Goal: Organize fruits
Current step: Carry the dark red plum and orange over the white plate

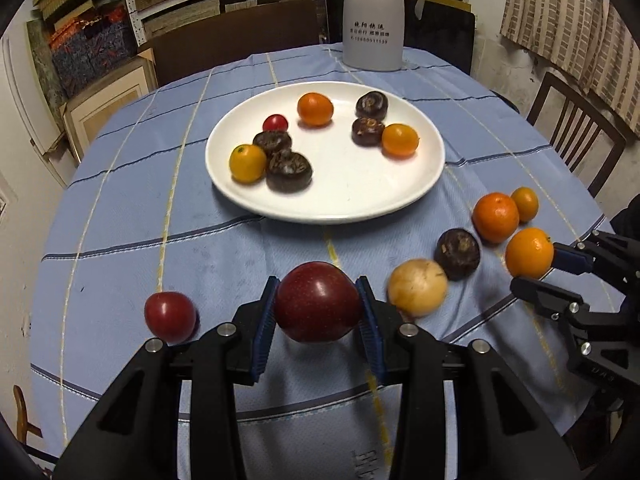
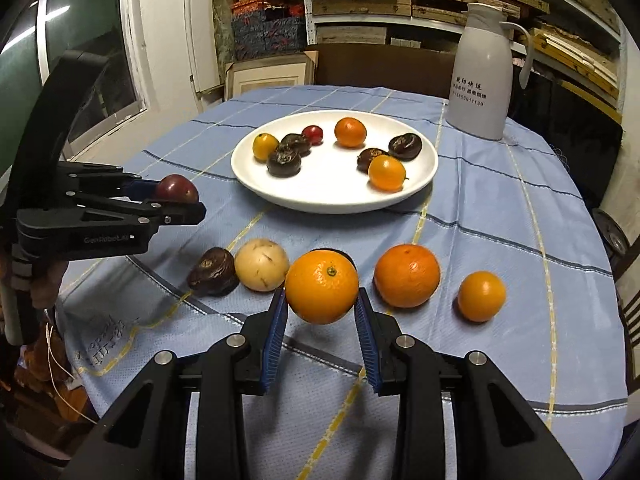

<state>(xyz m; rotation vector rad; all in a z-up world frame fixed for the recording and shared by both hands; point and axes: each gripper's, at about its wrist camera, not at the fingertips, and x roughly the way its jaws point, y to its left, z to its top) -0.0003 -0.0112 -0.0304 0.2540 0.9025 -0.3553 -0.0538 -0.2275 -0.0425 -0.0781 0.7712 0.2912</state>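
A round dark-red plum [image 1: 318, 302] is pinched by the left gripper [image 1: 318, 312], a round orange tangerine [image 2: 322, 286] by the right gripper [image 2: 322, 308]; both fruits are judged mid-transfer, and carrying to the shallow white ceramic plate [image 1: 360, 200] is called for next.

Flask [image 1: 374, 16]: top cut off by upper edge, left wrist view; its printed label [image 2: 469, 90] too small to read. Right gripper [image 1: 534, 276] cut by right edge there. Small red fruit [image 1: 171, 316] motion-blurred. Shelf contents behind indistinct.

Dark red fruit [image 1: 318, 302] and orange [image 2: 322, 286] are gripped above the cloth.
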